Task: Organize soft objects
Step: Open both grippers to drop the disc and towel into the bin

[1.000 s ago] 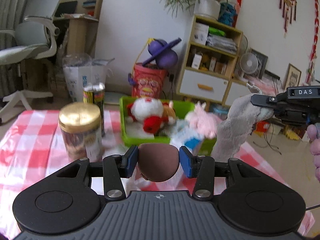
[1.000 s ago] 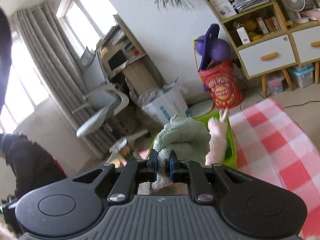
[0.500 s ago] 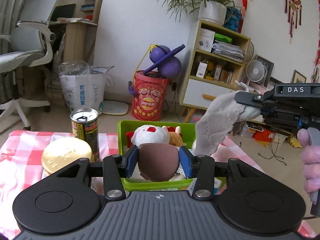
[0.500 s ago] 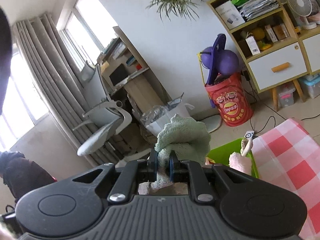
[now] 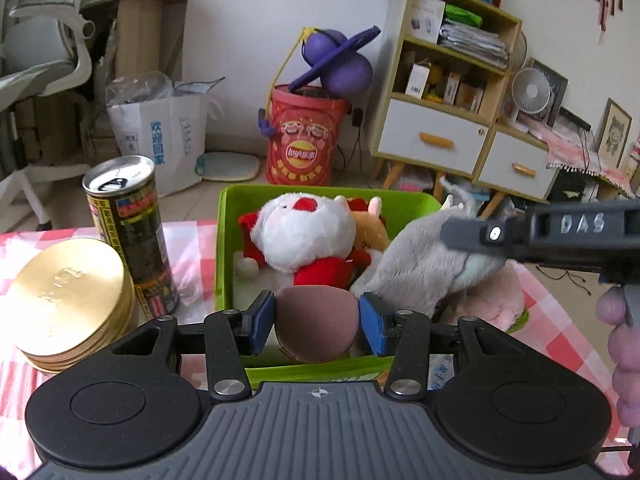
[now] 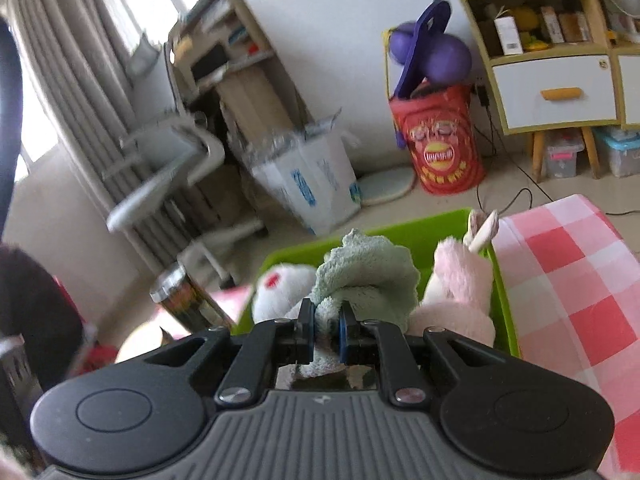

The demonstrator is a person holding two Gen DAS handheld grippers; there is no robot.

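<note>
Holding brown soft ball (image 5: 316, 327) between left gripper (image 5: 316, 322) fingers, green bin (image 5: 224, 240) just ahead | right gripper (image 6: 326, 330) pinching grey-green plush (image 6: 368, 276) over bin, likely for dropping in

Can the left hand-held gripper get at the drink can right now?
Probably not: the left hand-held gripper is shut on a brown soft ball. The drink can stands unobstructed beside the green bin.

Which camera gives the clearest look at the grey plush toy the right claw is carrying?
The left wrist view: the grey plush toy shows side-on, hanging from the right claw over the green bin. In the right wrist view, only a bunched pale-green fold pinched in the claw shows.
</note>
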